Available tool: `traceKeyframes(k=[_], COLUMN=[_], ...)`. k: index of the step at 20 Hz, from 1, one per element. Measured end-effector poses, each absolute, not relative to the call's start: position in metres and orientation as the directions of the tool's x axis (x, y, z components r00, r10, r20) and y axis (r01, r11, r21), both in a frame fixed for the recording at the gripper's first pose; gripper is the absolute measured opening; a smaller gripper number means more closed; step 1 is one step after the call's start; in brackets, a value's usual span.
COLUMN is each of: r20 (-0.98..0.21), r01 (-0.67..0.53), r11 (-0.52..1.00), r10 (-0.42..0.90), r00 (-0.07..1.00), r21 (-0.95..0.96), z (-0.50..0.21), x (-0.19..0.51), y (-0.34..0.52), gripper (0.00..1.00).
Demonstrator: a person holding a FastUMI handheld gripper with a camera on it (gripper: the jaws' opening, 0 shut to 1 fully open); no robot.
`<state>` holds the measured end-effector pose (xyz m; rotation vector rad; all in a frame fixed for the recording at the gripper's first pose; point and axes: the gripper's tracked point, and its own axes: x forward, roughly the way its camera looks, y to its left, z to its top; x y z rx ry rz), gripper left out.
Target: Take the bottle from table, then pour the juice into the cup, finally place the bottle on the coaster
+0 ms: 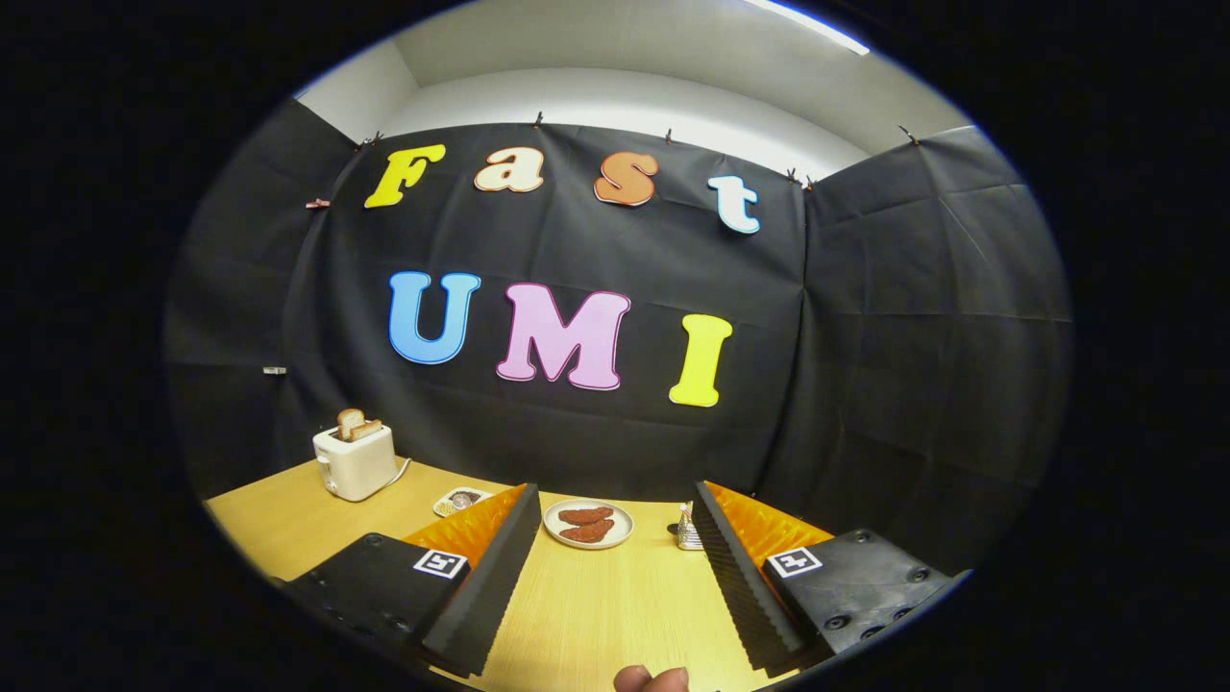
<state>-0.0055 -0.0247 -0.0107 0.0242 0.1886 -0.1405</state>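
Over the table [596, 615], gripper view: the gripper [615, 490] hangs low above the wood. Its jaws are spread wide with nothing between them, only bare tabletop in the gap. At 12 o'clock, just beyond the fingertips, is a plate [549, 524] with two reddish-brown patties [586, 524]. At 10 o'clock, well off toward the back wall, stands a toaster [354, 463] with bread slices [357, 423] sticking up out of it. At 11 o'clock a small dish [459, 500] is half hidden behind the left finger; contents too small to call. At 1 o'clock, right against the right finger's tip, is a small silvery object [687, 529] with a pale top, too small to identify. At 6 o'clock a person's fingertip [653, 679] pokes in under the gripper.

Progress: I can't place the bottle, cup or coaster from this angle, and I wouldn't pin any of those names on the small items. All that's settled is that the gripper carries nothing. My read is that empty, wide jaws fit two stages equally: bottle on the table awaiting pickup, or juice poured and bottle parked on the coaster. This shot doesn't separate them.
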Motion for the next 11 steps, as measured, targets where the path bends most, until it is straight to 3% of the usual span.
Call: traceKeyframes(k=[6,11], r20=[-0.176,-0.189], r01=[0.096,0.034], r11=[0.994,0.999], r10=[-0.105,-0.035], r00=[0.979,0.981], r21=[-0.056,-0.006], z=[-0.010,-0.012], x=[-0.005,-0.004], y=[-0.021,-0.012], gripper=[0.97,0.97])
